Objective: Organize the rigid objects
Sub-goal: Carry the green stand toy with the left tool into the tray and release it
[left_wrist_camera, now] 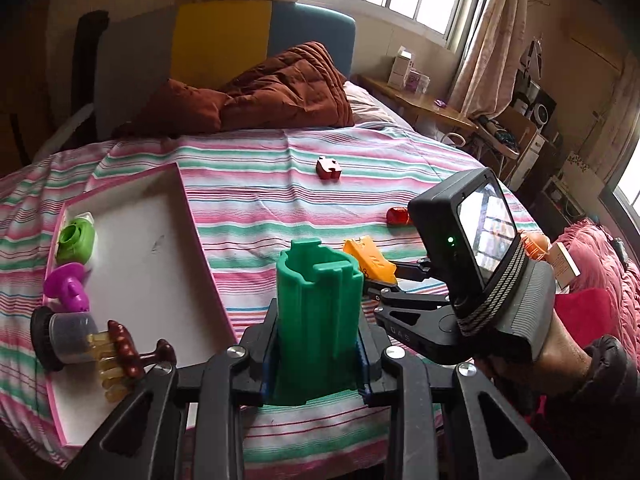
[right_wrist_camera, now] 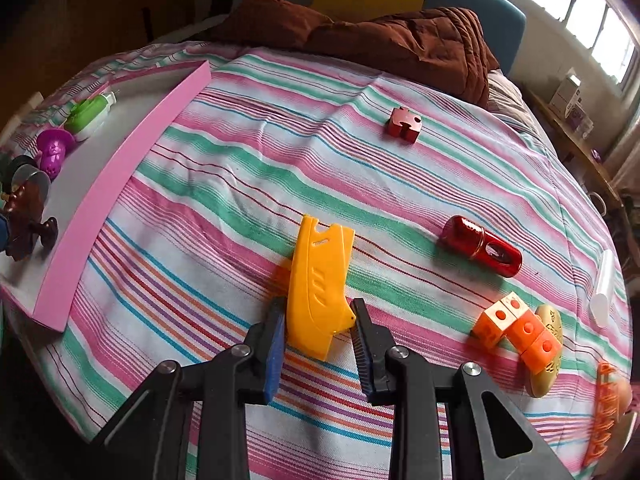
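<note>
My left gripper is shut on a green ribbed plastic cup and holds it upright above the striped bedsheet. To its left lies a white tray with a pink rim, holding a green round piece, a purple piece, a black-lidded jar and a brown brush. My right gripper is shut on the near end of a flat yellow plastic piece. The left wrist view also shows the right gripper with the yellow piece just right of the cup.
Loose on the sheet are a red puzzle block, a red cylinder, a chain of orange cubes over a beige oval, a white tube and an orange lattice piece. A brown quilt lies at the head.
</note>
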`<state>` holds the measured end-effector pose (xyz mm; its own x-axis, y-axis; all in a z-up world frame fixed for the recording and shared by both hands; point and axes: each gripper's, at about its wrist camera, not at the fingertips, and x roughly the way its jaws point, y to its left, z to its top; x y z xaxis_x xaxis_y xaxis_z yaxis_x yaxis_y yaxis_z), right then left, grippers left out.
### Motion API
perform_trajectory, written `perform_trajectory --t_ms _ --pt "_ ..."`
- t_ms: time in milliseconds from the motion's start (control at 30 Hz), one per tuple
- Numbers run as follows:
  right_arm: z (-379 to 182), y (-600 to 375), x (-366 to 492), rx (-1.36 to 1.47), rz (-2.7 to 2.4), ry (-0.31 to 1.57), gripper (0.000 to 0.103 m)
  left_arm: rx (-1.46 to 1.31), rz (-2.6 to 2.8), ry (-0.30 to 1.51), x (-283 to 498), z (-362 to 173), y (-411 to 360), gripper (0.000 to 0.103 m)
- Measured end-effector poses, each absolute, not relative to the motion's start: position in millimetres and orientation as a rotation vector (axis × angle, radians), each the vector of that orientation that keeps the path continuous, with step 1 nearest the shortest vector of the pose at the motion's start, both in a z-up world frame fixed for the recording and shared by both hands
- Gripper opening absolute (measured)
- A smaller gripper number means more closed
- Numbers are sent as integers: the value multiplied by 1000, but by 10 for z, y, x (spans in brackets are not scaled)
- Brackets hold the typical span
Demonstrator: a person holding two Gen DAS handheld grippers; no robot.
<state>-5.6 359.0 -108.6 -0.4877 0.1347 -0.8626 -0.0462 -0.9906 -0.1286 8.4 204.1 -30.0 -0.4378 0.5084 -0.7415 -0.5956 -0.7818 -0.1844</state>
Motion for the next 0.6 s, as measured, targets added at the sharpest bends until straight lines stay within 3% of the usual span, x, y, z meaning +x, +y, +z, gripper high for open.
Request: perform_trajectory --t_ms 600 --pt "-1147 3626 -104 -1520 2620 -101 31 -1091 2310 144 52 -194 1790 30"
